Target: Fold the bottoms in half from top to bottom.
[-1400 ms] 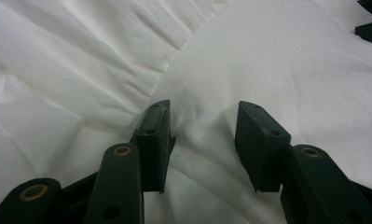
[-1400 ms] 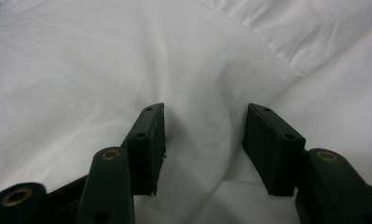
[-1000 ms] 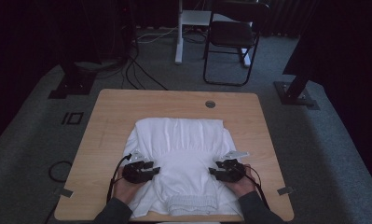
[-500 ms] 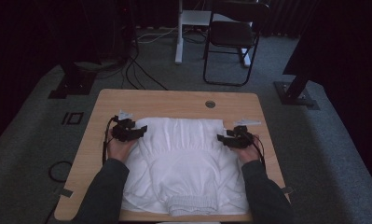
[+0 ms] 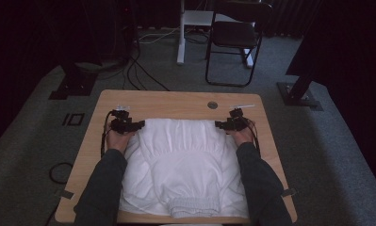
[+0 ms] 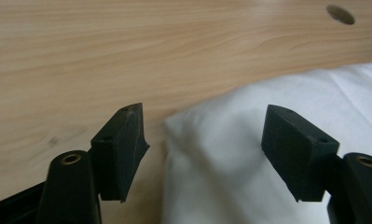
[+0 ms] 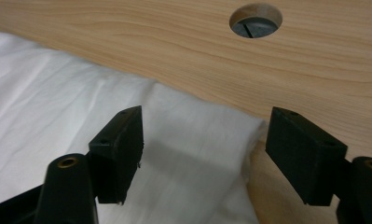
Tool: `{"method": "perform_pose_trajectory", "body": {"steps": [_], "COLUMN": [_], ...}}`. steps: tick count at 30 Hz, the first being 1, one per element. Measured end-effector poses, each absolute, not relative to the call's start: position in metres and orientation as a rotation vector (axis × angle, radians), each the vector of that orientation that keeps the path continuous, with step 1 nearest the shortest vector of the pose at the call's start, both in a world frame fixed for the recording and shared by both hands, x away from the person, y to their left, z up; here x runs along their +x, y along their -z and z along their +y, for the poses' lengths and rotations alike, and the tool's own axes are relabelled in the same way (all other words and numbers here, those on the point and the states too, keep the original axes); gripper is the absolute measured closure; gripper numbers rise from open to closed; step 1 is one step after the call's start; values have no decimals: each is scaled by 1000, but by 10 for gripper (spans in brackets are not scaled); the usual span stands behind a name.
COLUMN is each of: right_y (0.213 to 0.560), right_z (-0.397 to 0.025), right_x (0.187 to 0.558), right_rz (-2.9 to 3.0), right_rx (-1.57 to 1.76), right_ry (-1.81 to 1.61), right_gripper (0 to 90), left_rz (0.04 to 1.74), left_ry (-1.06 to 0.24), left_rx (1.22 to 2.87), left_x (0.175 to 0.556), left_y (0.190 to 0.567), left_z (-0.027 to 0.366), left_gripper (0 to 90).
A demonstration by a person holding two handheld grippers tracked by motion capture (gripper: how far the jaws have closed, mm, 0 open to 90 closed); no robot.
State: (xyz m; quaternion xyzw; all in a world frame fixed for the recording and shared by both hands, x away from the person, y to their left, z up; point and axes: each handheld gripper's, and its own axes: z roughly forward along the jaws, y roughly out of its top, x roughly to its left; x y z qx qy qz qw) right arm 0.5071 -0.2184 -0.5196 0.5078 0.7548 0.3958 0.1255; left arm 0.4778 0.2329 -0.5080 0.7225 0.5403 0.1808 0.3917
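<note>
High view: white ribbed-hem cotton garment (image 5: 181, 165) spread flat on light wooden surface (image 5: 176, 100); left gripper (image 5: 137, 125) and right gripper (image 5: 218, 125) at far corners.
Left gripper view: jaws apart, straddling corner.
Right gripper view: jaws apart, nothing held.
Advice: pinch both corners evenly, low to surface.

Left claw (image 6: 202, 140), right claw (image 7: 204, 144) agape

One white garment (image 5: 183, 165), spread flat. One wooden tabletop (image 5: 176, 100), with one round cable hole (image 5: 212, 104). Two hand-held grippers: left gripper (image 5: 137, 125), right gripper (image 5: 219, 124), two black jaws apiece. One black chair (image 5: 236, 37) behind.
</note>
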Motion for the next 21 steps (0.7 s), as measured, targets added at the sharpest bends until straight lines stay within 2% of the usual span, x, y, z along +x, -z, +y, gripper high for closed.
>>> {"method": "perform_pose_trajectory", "body": {"steps": [8, 16, 18, 21], "right_y": [546, 547, 548, 546], "right_z": [-213, -202, -199, -193], "right_x": [525, 530, 529, 524], "right_rz": [2193, 2202, 2199, 2244], "right_rx": [1595, 1548, 1518, 1454], "right_ry": [-1096, -967, -935, -932], "right_gripper": [238, 242, 273, 499], "left_rz": [1448, 1466, 1459, 1448], "left_ry": [-421, -426, -423, -407], "left_rx": [1913, 1953, 1966, 1977], "left_x": [496, 497, 496, 495], "left_y": [538, 542, 541, 540], "left_z": [214, 216, 215, 213], "left_gripper": [281, 278, 299, 422]}}
